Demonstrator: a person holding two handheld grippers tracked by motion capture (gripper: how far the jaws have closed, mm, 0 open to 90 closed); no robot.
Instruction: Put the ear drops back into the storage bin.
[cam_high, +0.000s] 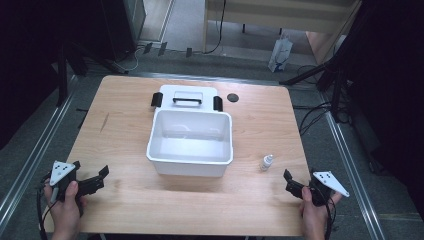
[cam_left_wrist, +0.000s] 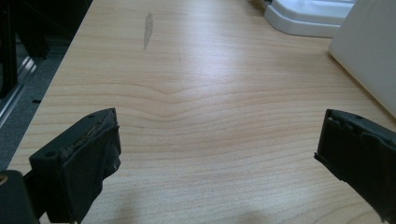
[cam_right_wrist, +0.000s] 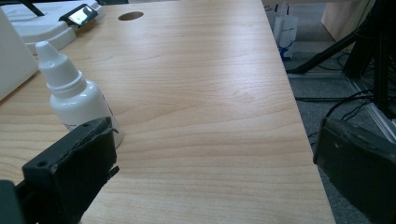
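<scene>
An open white plastic bin stands mid-table, and it looks empty. Its lid, with a black handle and black side clips, lies flat just behind it. A small white dropper bottle stands upright to the right of the bin. My left gripper rests open at the front left corner, with bare wood between its jaws. My right gripper is open at the front right. In its own view the bottle stands just beyond its left jaw, not between the two.
The wooden table has a round black cable hole at the back right and a grey scuff on its left side. The right table edge drops to a floor with cables and stand legs. A white bag sits on the floor behind.
</scene>
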